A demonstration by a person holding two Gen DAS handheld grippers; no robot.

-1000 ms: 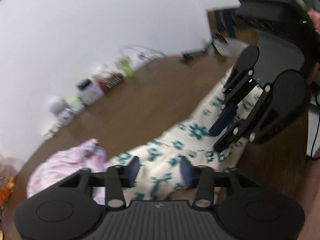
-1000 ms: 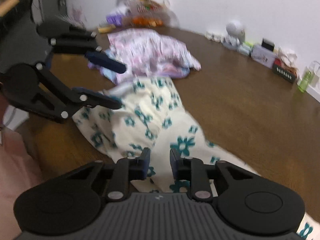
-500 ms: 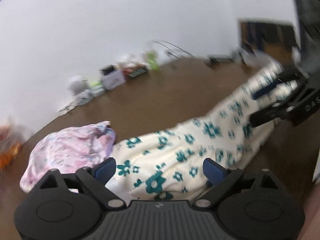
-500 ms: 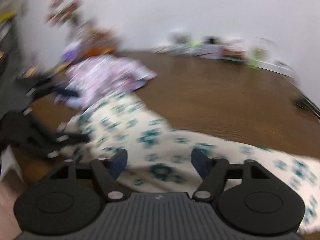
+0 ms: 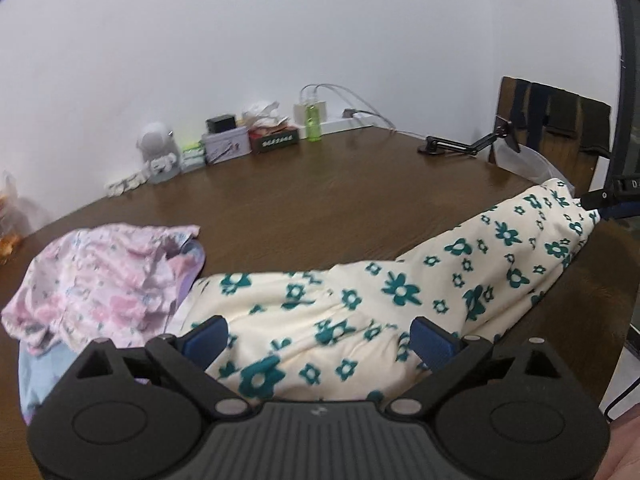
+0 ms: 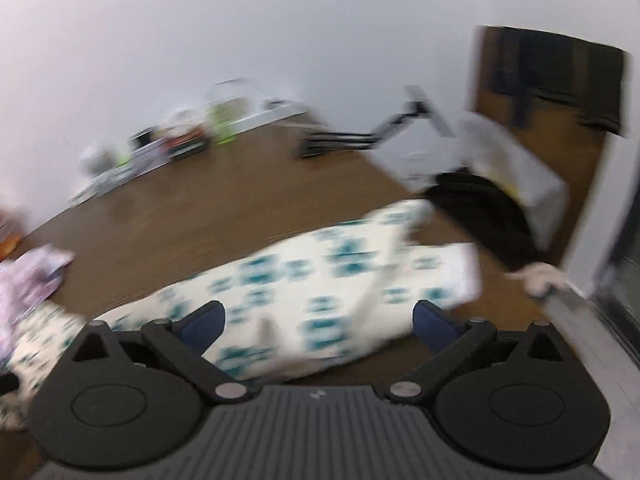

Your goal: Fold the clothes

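Your left gripper [image 5: 318, 338] and right gripper [image 6: 318, 322] both have their fingers spreading wide and gripping nothing, the cream floral garment [image 5: 360, 304] lying stretched on the tabletop [image 5: 320, 200] under each pair, its left end touching the pink garment [image 5: 100, 280].

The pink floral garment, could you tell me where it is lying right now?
In the left wrist view, the pink floral garment lies crumpled at the left of the wooden table, touching the cream dress with teal flowers.
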